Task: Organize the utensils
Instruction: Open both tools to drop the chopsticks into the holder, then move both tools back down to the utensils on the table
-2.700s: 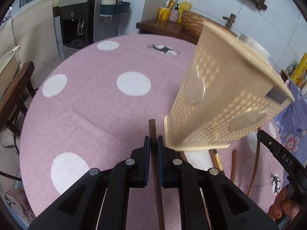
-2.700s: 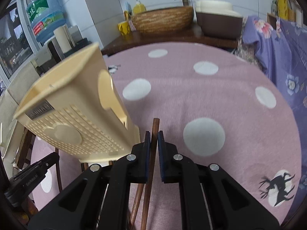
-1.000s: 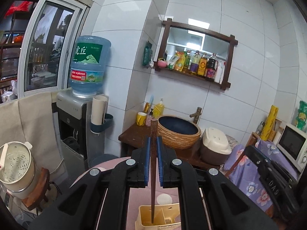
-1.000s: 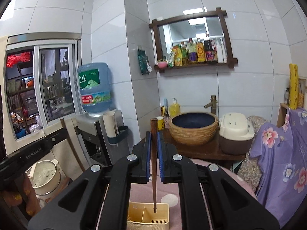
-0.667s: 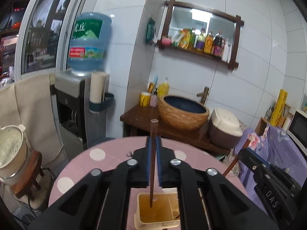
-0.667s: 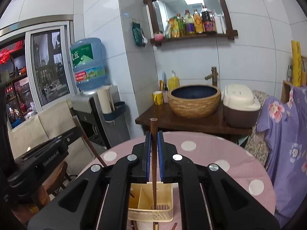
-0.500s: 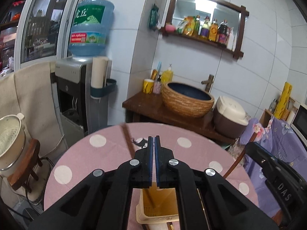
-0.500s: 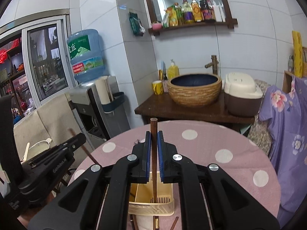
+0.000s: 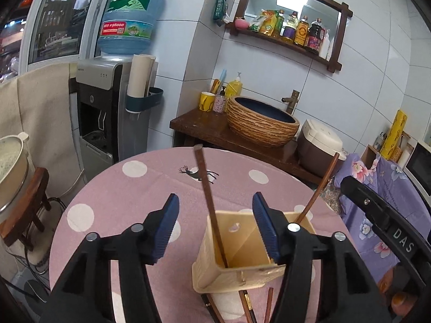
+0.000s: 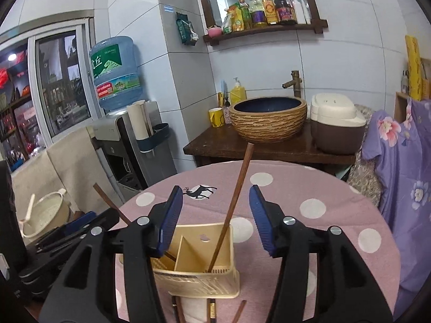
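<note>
Our left gripper [image 9: 214, 223] and right gripper [image 10: 215, 218] gape wide, empty; chopsticks [image 9: 208, 196] lean in the utensil holder [image 10: 199, 277] between our fingers.

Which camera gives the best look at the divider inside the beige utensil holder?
The right wrist view: the utensil holder shows its divider whole between two compartments. In the left wrist view the right finger of the open left tongs hides part of it.

Descent over holder [image 10: 194, 269] is blocked by two leaning chopsticks [image 10: 231, 210]; tabletop [image 10: 309, 188] toward far edge is unobstructed.
</note>
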A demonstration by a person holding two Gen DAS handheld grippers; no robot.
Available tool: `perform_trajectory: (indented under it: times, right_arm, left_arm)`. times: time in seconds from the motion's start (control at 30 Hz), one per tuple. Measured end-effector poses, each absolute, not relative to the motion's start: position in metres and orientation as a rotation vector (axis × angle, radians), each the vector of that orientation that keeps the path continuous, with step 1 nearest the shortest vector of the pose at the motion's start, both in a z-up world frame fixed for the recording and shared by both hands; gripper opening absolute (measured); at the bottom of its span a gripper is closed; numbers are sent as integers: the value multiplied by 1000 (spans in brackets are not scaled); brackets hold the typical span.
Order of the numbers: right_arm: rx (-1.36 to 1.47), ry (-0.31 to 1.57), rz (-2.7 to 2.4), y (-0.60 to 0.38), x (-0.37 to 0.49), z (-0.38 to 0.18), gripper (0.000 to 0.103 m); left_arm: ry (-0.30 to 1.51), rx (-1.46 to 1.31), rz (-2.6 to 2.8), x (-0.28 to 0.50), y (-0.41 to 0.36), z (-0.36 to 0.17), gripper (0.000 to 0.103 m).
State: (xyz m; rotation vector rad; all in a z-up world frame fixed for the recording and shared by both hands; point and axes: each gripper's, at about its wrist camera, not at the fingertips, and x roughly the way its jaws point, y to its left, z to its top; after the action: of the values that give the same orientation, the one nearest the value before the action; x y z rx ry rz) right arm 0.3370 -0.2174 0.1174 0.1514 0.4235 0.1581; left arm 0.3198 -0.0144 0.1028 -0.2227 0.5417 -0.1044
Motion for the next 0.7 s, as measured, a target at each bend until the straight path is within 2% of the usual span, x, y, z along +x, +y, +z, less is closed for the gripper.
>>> perform_trajectory:
  times: [0.13, 0.23, 0.7]
  right_arm:
    - [87, 390, 138, -217, 314, 111, 61]
    - [54, 411, 143, -217, 298, 100, 61]
    - [28, 546, 208, -215, 226, 33, 62]
  left_arm:
    - [584, -217, -121, 305, -7, 89, 76]
    - [613, -228, -137, 288, 2, 77, 81]
    - [745, -173, -92, 221, 34, 13, 83]
